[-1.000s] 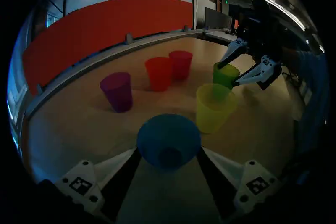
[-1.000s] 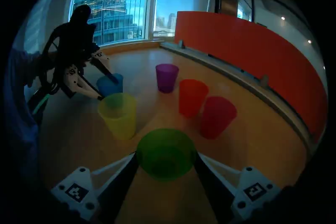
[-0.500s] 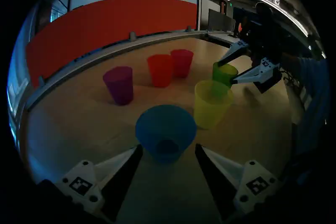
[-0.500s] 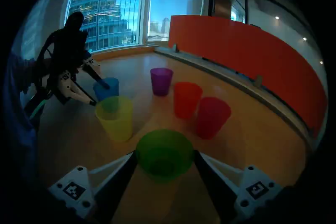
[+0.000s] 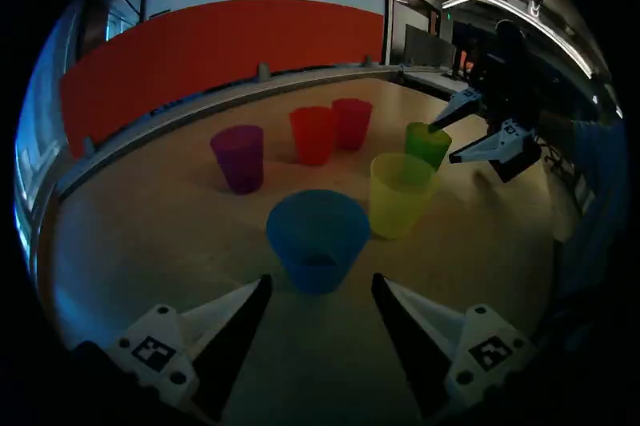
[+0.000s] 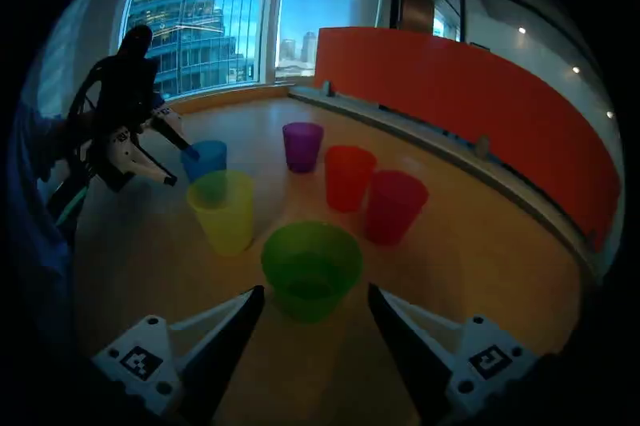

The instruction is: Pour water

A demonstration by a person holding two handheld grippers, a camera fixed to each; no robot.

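In the left gripper view a blue cup (image 5: 318,238) stands upright on the wooden table (image 5: 160,250), just ahead of my left gripper (image 5: 320,278), which is open with its fingertips apart from the cup. In the right gripper view a green cup (image 6: 310,266) stands just beyond my right gripper (image 6: 314,288), also open. A yellow cup (image 5: 400,194) stands between the two. The right gripper (image 5: 444,143) appears across the table by the green cup (image 5: 426,144). The left gripper (image 6: 182,166) appears by the blue cup (image 6: 204,160), beside the yellow cup (image 6: 222,210).
A purple cup (image 5: 238,157), an orange cup (image 5: 312,134) and a red cup (image 5: 350,122) stand farther back, toward a long orange partition (image 5: 216,42). The same cups appear as purple (image 6: 302,146), orange (image 6: 348,178) and red (image 6: 394,206). A person's sleeve (image 6: 36,210) is at the left.
Both grippers have drawn back from their cups. The blue and green cups, earlier between the fingers, now stand ahead of the fingertips on the table.
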